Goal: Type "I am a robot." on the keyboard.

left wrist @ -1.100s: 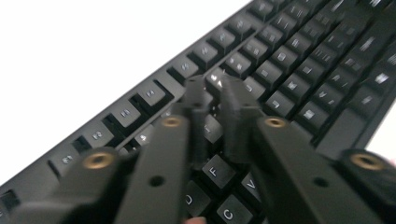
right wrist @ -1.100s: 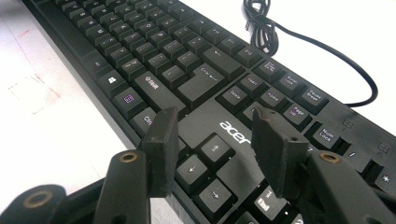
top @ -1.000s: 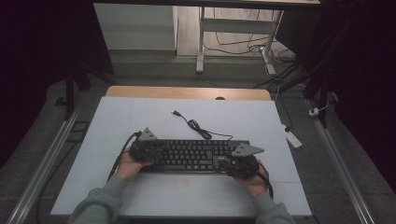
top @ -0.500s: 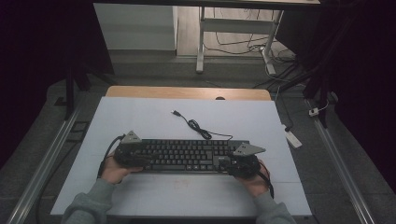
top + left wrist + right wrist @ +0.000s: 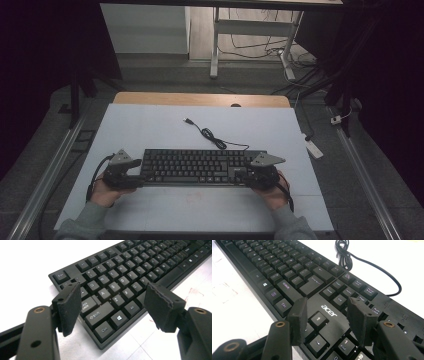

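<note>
A black Acer keyboard (image 5: 200,167) lies flat on the white tabletop (image 5: 150,125), and its cable (image 5: 210,135) curls away behind it. My left gripper (image 5: 136,172) sits just off the keyboard's left end. Its jaws have just been opening and now stand wide apart (image 5: 113,293), with the Ctrl and Shift corner (image 5: 105,322) beyond them and nothing pressed between the pads. My right gripper (image 5: 246,175) hovers over the keyboard's right end. It is open (image 5: 327,306) above the arrow keys (image 5: 318,320) and grips nothing.
A white power strip (image 5: 314,148) lies off the table's right edge. Metal rails (image 5: 47,175) run along both sides. A wooden strip (image 5: 200,99) borders the table's far edge, with frame legs and cables on the floor behind.
My left gripper has slid left off the keyboard's left end and its jaws have spread. The right gripper and the keyboard have stayed put.
</note>
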The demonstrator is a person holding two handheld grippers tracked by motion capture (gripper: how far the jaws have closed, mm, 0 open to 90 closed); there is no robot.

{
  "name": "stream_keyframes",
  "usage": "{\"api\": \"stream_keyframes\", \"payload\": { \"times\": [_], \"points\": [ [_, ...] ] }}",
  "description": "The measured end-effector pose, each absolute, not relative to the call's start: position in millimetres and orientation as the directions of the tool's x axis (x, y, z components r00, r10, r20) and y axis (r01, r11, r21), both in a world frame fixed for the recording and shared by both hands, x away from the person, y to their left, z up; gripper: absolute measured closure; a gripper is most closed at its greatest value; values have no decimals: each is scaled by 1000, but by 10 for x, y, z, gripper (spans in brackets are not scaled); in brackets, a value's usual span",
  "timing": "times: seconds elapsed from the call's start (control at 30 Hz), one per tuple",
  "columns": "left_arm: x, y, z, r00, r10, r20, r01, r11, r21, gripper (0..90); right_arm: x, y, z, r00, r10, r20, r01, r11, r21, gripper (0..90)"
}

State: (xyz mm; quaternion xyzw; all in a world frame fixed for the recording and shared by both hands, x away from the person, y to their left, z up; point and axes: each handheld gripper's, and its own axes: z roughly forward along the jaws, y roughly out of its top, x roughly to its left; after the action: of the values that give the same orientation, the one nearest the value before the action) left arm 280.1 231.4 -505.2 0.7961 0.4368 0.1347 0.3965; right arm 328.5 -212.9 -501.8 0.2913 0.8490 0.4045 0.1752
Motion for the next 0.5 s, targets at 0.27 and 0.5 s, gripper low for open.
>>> {"api": "stream_keyframes", "payload": {
  "times": [0.27,0.5],
  "points": [
    [2810,2284,-5061,589,798,-129,587,-314,746,301,3283,-2116,-4992,-769,637,-62,345,495,798,511],
    [2816,2280,-5066,592,796,-125,586,-319,745,300,3322,-1972,-4913,-792,610,-26,331,465,821,571]
  ]
}}
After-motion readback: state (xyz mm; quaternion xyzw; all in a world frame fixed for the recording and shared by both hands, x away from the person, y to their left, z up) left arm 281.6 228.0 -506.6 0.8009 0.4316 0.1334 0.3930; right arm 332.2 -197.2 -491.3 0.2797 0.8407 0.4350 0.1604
